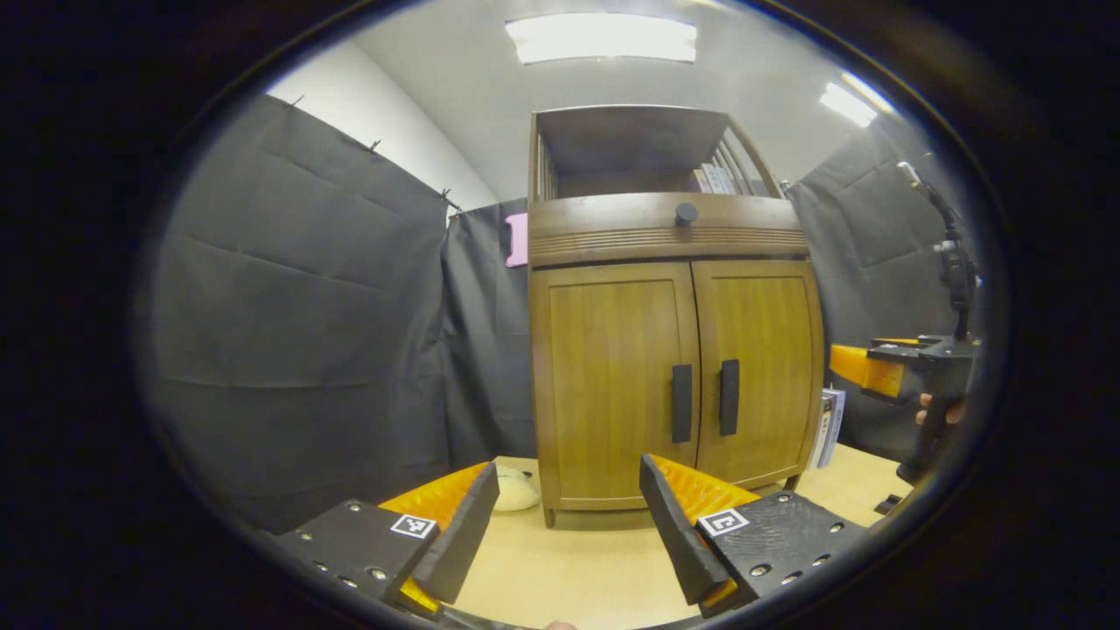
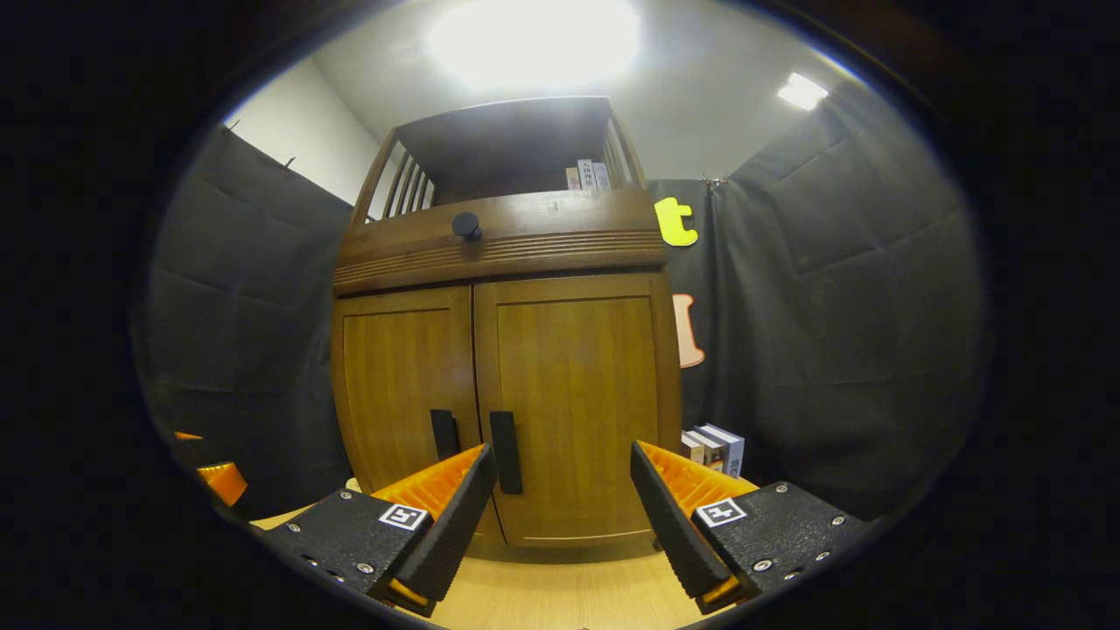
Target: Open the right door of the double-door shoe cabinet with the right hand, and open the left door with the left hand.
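Nearest to me in the left gripper view, my left gripper (image 1: 569, 525) has its jaws spread wide with nothing between them, hanging over the pale desk (image 1: 577, 569). In the right gripper view my right gripper (image 2: 564, 512) is the same: jaws wide apart, holding nothing, with bare desk below. Off to the edge of the left gripper view I can see that right gripper again, with fingers of the hand holding it. Just past the jaws stands the cabinet (image 1: 669, 385) on the desk, and both of its doors are flush shut. The left door (image 1: 612, 385) and right door (image 1: 757, 372) meet at the middle, where the left handle (image 1: 682, 402) and right handle (image 1: 729, 396) sit side by side. Neither gripper touches a handle; the right one looks nearer, so I judge nothing is done yet and both pulls are left, the right door first. A drawer knob (image 2: 465, 225) sits above the doors, and books (image 2: 588, 174) stand on the open top shelf. More books (image 2: 716, 448) stand beside the cabinet on its right. A pale lump (image 1: 516, 488) by its left foot is half hidden behind my jaw; I cannot tell what it is.
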A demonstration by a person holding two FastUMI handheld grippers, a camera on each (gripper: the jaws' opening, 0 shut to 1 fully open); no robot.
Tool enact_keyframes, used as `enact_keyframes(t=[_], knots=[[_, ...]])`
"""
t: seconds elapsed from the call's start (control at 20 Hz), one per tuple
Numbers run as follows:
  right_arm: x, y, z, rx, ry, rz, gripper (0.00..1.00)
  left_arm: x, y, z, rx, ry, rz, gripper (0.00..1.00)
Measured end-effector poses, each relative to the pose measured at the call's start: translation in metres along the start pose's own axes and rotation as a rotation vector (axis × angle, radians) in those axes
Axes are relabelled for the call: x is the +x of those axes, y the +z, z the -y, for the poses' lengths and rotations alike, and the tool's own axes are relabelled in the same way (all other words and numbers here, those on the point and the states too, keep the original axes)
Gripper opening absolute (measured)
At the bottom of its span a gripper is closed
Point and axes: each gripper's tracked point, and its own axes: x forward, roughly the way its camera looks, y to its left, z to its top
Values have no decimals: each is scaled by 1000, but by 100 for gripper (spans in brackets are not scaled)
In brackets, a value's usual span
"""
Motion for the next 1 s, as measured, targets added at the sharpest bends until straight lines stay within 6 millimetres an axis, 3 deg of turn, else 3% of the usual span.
enact_keyframes(t=[0.35, 1.0], knots=[[51, -3, -21, 14, 45, -4, 95, -5, 3, -8, 1, 81, -13, 92], [128, -50, -46, 23, 99, -103, 92, -15, 1, -17, 48, 214, -56, 89]])
